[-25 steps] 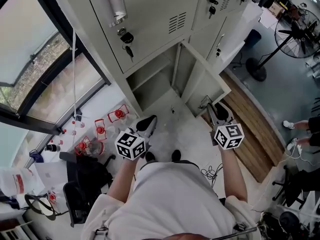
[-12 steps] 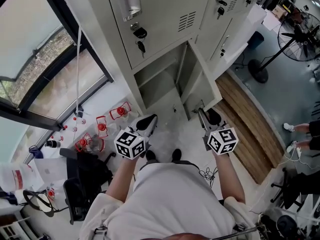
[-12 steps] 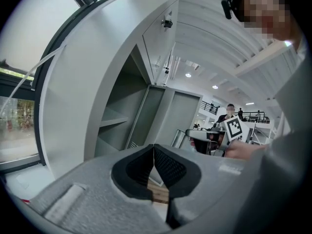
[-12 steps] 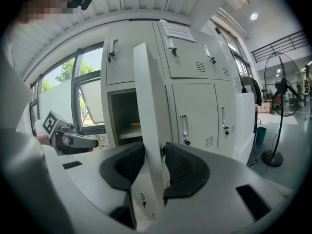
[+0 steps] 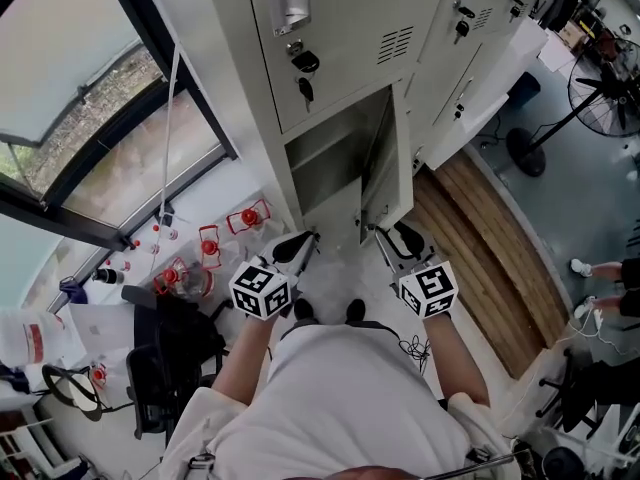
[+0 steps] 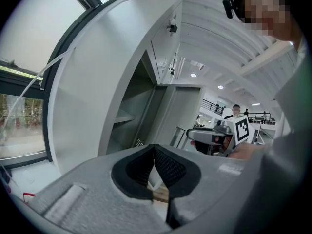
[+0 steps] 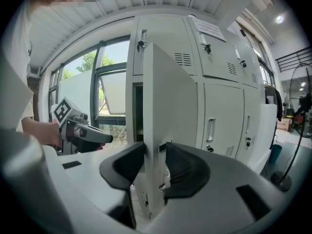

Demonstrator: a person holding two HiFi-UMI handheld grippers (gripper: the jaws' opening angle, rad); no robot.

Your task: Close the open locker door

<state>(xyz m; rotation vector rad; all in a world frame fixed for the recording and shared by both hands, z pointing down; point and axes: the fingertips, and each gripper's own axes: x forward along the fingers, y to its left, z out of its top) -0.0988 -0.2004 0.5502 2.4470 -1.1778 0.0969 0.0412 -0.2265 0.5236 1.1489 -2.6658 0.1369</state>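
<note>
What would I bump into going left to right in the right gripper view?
Left gripper → open door → closed lockers → fan

You wear a loose white short-sleeved shirt [image 5: 340, 398] that fills the lower middle of the head view. The toes of two black shoes [image 5: 300, 312] poke out just above its edge. A black head camera [image 6: 228, 5] shows at the upper right of the left gripper view.
</note>
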